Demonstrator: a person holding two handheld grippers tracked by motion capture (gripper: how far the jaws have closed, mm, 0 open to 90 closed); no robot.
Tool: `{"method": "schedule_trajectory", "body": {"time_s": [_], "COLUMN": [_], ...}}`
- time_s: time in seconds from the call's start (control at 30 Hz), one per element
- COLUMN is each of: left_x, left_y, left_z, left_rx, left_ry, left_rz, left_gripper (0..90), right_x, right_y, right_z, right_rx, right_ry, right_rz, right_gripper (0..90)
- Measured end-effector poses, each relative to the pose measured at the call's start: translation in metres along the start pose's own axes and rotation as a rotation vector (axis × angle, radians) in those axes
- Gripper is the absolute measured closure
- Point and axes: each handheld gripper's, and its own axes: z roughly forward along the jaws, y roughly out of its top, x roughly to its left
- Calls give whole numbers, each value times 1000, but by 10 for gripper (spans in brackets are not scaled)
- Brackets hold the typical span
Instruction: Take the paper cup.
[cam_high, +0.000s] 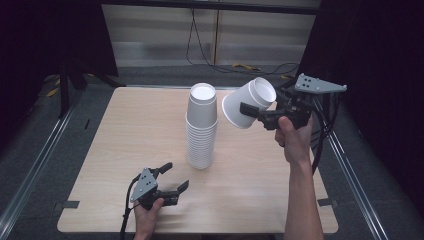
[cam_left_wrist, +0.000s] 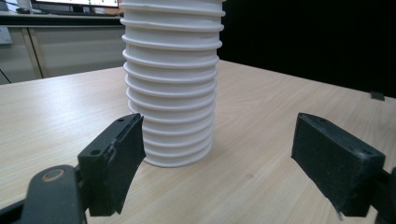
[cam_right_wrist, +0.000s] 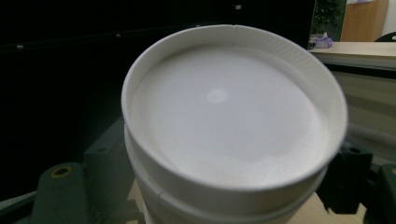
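Progress of the cup-stacking work, read from left to right

At the near left edge of the wooden table (cam_high: 125, 130) we see the left gripper (cam_high: 177, 175) resting low in the person's left hand (cam_high: 145, 212). Its jaws stand wide apart and hold nothing. In the left gripper view they frame the foot of the stack without touching it, so this gripper takes no part in the work yet.

At the middle of the table stands the stack of white paper cups (cam_high: 202, 130), mouths down and nested one over another. Their rolled rims form the ridges we see in the left gripper view (cam_left_wrist: 170, 93). The column is upright and looks settled.

To the right of the stack's top, clear of it and in the air, is a single white paper cup (cam_high: 250, 95). It is tilted, with its recessed base turned toward the right gripper's camera (cam_right_wrist: 229, 116). A second rim below the first suggests another cup nested inside, though we cannot tell for sure.

The right gripper (cam_high: 252, 111) has its jaws closed on the side wall of this cup, and the right hand (cam_high: 292, 137) carries it above the table.

We judge the work to be mid-step: most cups are stacked, and one is apart from the pile and has yet to be set down
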Motion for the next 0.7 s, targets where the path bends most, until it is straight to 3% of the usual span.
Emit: {"method": "schedule_trajectory", "body": {"time_s": [0.17, 0.2, 0.27, 0.37, 0.47, 0.5, 0.67, 0.7], "left_x": [-1, 1, 1, 4, 5, 4, 1, 0], "left_y": [0, 0, -1, 0, 0, 1, 15, 19], "left_z": [1, 0, 0, -1, 0, 1, 1, 1], "left_rx": [7, 1, -19, -1, -2, 4, -9, -2], "left_ry": [-3, -7, -15, -18, -61, -50, -93, -97], "left_rz": [-11, 5, -43, -49, -52, -50, -57, -38], "left_gripper": [168, 168, 167, 166, 161, 161, 160, 161], "right_x": [1, 1, 2, 4, 7, 7, 11, 10], "right_y": [-17, -17, -23, -32, -41, -44, -58, -65], "right_z": [-1, -1, -1, -1, -1, -1, -3, -4], "right_rx": [17, 17, 25, 37, 52, 54, 64, 62], "right_ry": [-3, -3, -2, -1, 11, 14, 21, 24], "right_rz": [18, 18, 24, 29, 29, 30, 40, 54], "right_gripper": [206, 206, 206, 206, 207, 207, 207, 207]}}
